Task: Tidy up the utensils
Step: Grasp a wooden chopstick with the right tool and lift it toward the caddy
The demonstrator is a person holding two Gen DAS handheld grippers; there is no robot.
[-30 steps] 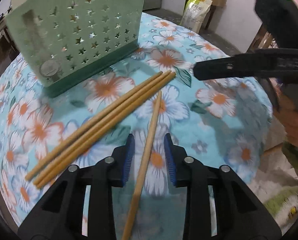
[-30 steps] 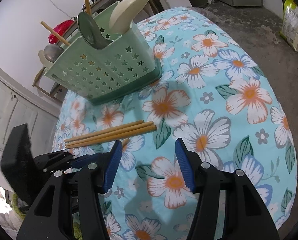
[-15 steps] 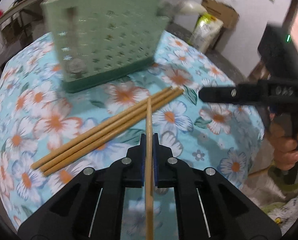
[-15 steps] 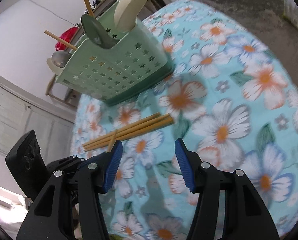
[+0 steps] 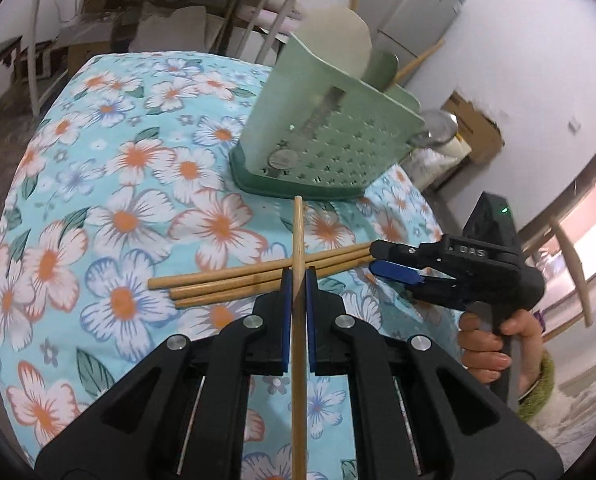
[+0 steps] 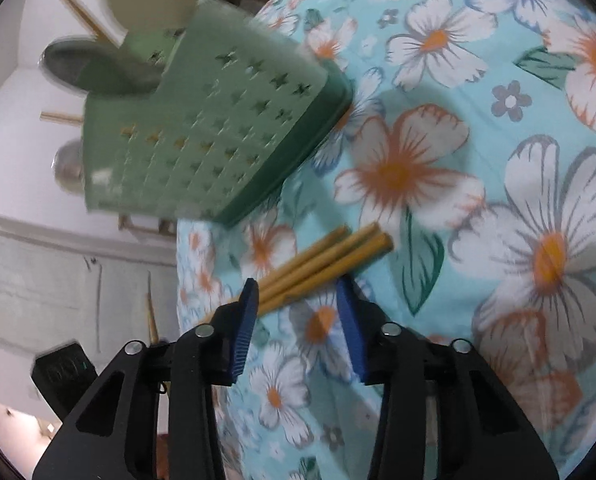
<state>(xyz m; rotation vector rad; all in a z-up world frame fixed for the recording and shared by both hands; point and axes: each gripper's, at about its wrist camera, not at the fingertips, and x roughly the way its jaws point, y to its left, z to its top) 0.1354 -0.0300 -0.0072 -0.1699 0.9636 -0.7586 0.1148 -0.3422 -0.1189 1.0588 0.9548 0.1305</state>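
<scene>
Left hand-held gripper [image 5: 296,296] clamped on one chopstick [image 5: 298,240], lifted above table. Right hand-held gripper [image 6: 298,308] jaws just been narrowing around three chopsticks [image 6: 329,260] lying mid-table beside green caddy [image 5: 329,136], not gripping yet. Caddy holds spoons, some chopsticks; four left.

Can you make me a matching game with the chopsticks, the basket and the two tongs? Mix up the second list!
Things:
1. single wooden chopstick
2. three wooden chopsticks lying together
3. green plastic basket with star holes
4. right tongs

States:
A. standing on the flowery cloth with utensils inside
B. clamped in the shut left tongs
C. open, just been closing, pads either side of chopstick ends
D. lying flat on the flowery cloth

Pairs: 1-B, 2-D, 3-A, 4-C
</scene>
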